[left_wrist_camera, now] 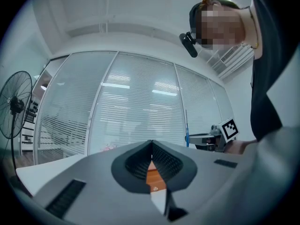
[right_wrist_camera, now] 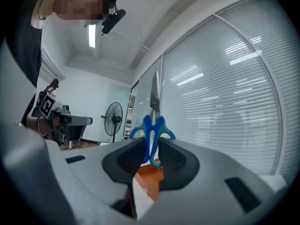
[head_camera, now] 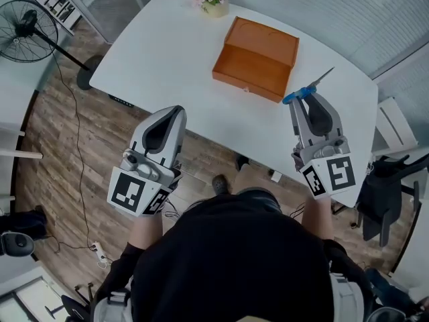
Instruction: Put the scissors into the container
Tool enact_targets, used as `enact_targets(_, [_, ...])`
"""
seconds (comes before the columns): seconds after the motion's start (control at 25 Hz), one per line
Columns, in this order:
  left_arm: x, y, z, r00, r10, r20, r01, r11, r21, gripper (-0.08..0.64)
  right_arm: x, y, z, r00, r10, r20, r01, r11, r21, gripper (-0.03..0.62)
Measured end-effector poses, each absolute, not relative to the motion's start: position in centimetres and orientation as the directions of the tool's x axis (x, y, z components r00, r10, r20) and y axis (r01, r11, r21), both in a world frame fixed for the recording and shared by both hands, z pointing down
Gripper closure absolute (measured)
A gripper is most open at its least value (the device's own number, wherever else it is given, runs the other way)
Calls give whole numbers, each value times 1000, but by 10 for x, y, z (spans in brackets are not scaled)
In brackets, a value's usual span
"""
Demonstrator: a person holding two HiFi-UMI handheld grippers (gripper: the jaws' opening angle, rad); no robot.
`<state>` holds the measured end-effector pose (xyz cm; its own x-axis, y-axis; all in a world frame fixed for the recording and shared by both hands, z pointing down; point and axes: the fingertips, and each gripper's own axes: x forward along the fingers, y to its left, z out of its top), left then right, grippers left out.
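White table: orange container lying open. We are clamping scissors by blue handles in right gripper, beside container. Likely light, rigid, slippery; handles giving best hold. Jaws of left gripper closed, empty.

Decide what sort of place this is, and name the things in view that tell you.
Probably an office or meeting room: a large white table, glass walls hung with slatted blinds, and a standing fan on a wood floor.
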<state>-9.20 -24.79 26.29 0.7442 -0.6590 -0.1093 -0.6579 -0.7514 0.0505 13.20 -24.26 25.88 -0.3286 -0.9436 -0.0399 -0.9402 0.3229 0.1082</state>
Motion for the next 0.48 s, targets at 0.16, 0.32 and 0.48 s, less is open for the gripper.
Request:
enact_targets(0.16, [-81,-261,259,751,-651,-113,-652,-758,33,548,140,-261,265,-343,-939,-12,-934,339,113,503])
enact_targets(0.32, [-77,-276,262,742,-663,-98,-663,-747,41,548,145,-285,277,-372,-927,44,-919,375,122,503])
enact_targets(0.48, [-76,-293,265,727,-681,-88,-681,-731,44,548,148,-311,298,-391,-910,135,-901,409,147,503])
